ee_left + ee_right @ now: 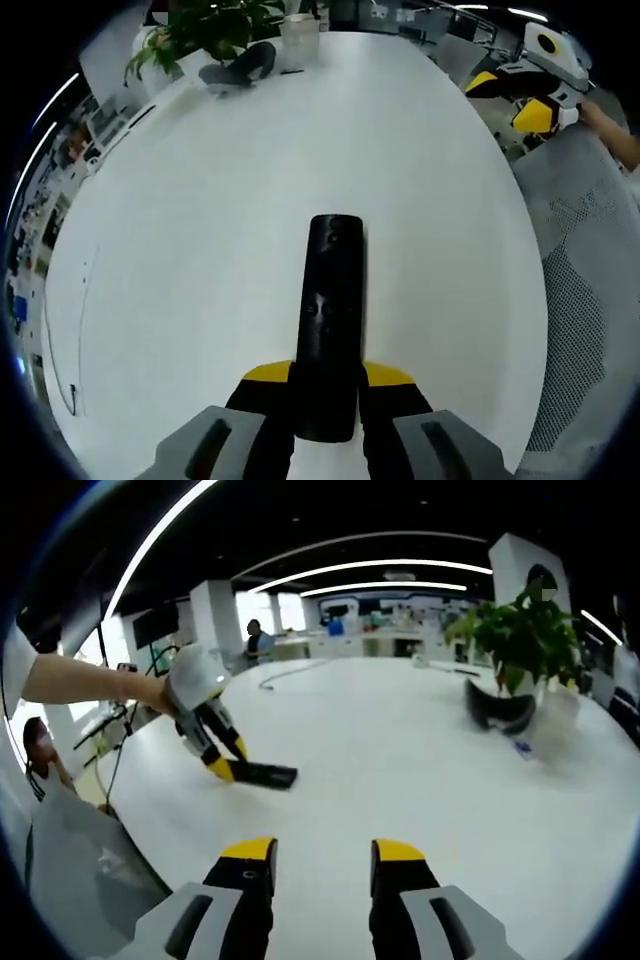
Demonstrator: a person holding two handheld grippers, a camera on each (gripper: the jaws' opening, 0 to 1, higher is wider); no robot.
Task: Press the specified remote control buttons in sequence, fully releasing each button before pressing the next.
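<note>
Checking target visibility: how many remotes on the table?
1. The black remote is clamped in the left gripper over the white table, also seen at.

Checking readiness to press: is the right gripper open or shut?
Open: the right gripper shows a clear gap between its yellow-tipped jaws, nothing between them.

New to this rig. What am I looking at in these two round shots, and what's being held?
No robot arm here: a person holds a two-jaw gripper in each hand, each with a fisheye camera looking along its jaws. In the left gripper view, the left gripper is shut on a black remote control above a white table. The right gripper view shows the right gripper open and empty, with the person's arm bringing in the left one from the left. A potted plant stands farther back.
</note>
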